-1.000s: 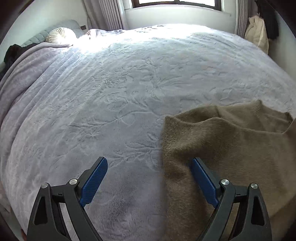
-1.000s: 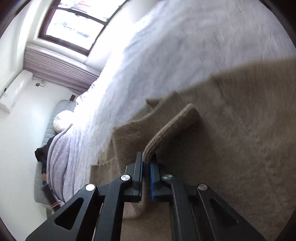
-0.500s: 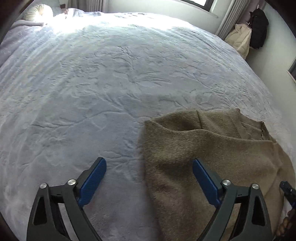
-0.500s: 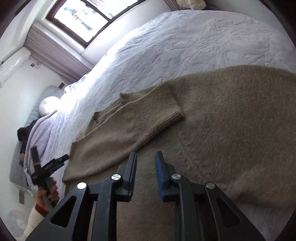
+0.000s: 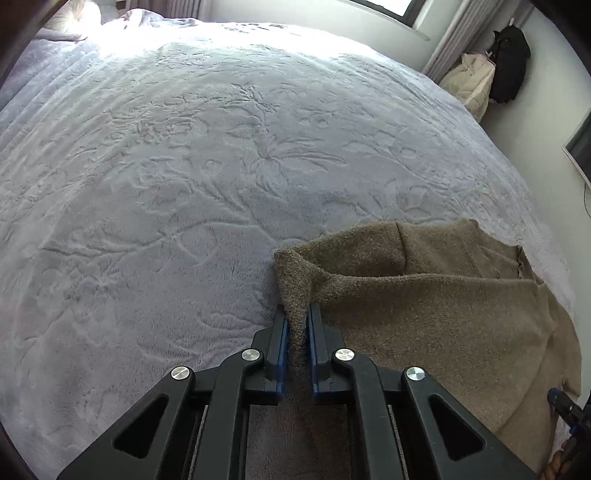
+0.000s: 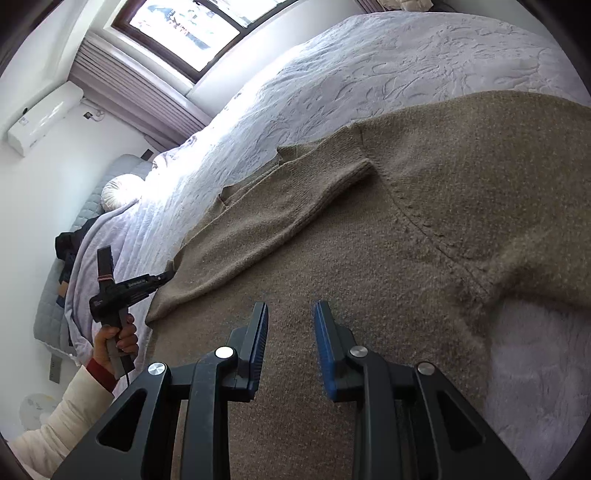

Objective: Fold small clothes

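Observation:
A tan-brown knitted sweater (image 5: 424, 314) lies on the bed at the lower right of the left wrist view. My left gripper (image 5: 295, 317) is shut on its near left corner, and the fabric bunches up between the blue pads. In the right wrist view the sweater (image 6: 369, 258) is spread wide, with one sleeve (image 6: 288, 199) folded across its body. My right gripper (image 6: 291, 314) is open and empty just above the sweater's body. The left gripper (image 6: 125, 288) shows there in a hand at the sweater's far left edge.
A pale lavender embossed bedspread (image 5: 203, 166) covers the whole bed. Bags (image 5: 491, 77) stand by the wall at the far right. A round pillow (image 6: 118, 192) and dark clothing (image 6: 70, 240) lie at the head of the bed. A window (image 6: 184, 22) and an air conditioner (image 6: 44, 118) are on the walls.
My left gripper has shut on the sweater's corner; it was wide open before. My right gripper let go of the sleeve cuff, opened and drew back; the sleeve now lies flat on the sweater.

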### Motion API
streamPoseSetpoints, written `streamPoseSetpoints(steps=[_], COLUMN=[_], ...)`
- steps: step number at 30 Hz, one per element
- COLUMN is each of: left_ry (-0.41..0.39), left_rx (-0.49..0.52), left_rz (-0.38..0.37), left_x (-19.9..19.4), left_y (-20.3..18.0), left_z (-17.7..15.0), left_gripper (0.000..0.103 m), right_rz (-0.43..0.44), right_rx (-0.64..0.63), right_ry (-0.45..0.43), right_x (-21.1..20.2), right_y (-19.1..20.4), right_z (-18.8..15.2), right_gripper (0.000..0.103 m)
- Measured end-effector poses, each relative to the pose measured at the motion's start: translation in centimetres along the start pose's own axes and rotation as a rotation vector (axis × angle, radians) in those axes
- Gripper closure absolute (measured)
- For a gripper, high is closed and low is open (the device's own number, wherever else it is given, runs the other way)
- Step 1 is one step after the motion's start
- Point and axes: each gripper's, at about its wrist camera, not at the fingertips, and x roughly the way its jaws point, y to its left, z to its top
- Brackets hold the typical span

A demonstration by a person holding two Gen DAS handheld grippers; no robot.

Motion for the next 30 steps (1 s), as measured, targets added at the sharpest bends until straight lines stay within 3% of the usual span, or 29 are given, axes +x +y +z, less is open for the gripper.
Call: streamPoseSetpoints(steps=[2,5,6,7,8,9,11,15,18,21,26,27,29,30], left_ry=[-0.027,-0.068,-0.076,-0.08,-0.09,-0.118,-0.161,-0.145,-0.17,-0.162,-0.039,-0.03,-0.045,-0.05], left_rx=[-0.018,0.022,0.04,0.06,0.074,0.088,0.137,0.185,0.199,0.123,0.011,-0.001,-0.019,-0.018], left_rz=[0.057,0.127,0.13,0.129,0.121,0.11,0.093,0.068,0.106,0.127,0.161,0.15,0.123,0.117], left_x=[-1.1,-3.2,-4.0,-4.8,-5.6,-6.4,-8.0,-8.6,-8.6,-7.4,-3.7,-3.2,-3.2,-3.2], left_y=[-0.4,-1.5,-1.9,-2.4,-2.7,-3.4,-4.9,-7.3,-8.2,-7.2,-3.9,-3.4,-2.8,-2.7], left_z=[-0.2,-0.8,-1.4,-2.0,-2.7,-3.4,-5.0,-7.3,-7.6,-6.7,-7.1,-7.4,-7.8,-7.9], left_gripper=[0.075,0.075,0.069,0.058,0.026,0.016,0.016,0.016,0.016,0.016,0.016,0.016,0.015,0.015], right_rz=[-0.018,-0.041,-0.049,-0.057,-0.061,-0.065,-0.068,-0.059,-0.001,0.031,0.006,0.013,0.017,0.024], right_rx=[-0.008,-0.023,-0.025,-0.029,-0.032,-0.035,-0.037,-0.019,0.017,0.103,0.219,0.23,0.221,0.204], right_ry=[0.002,-0.004,-0.009,-0.014,-0.019,-0.022,-0.02,-0.03,-0.035,-0.064,-0.047,-0.046,-0.055,-0.067], right_x=[0.0,-0.6,-0.8,-1.1,-1.3,-1.5,-1.8,-2.4,-1.7,0.2,5.3,5.9,6.0,5.5], right_y=[0.4,0.7,0.7,0.8,0.7,0.8,0.8,0.9,1.0,0.3,-1.8,-2.0,-1.8,-1.5], right_z=[0.1,-0.3,-0.4,-0.7,-1.0,-1.3,-1.9,-2.3,-0.5,2.6,6.4,6.8,7.1,7.0], right_gripper=[0.074,0.067,0.064,0.061,0.06,0.058,0.058,0.058,0.058,0.058,0.058,0.061,0.092,0.095])
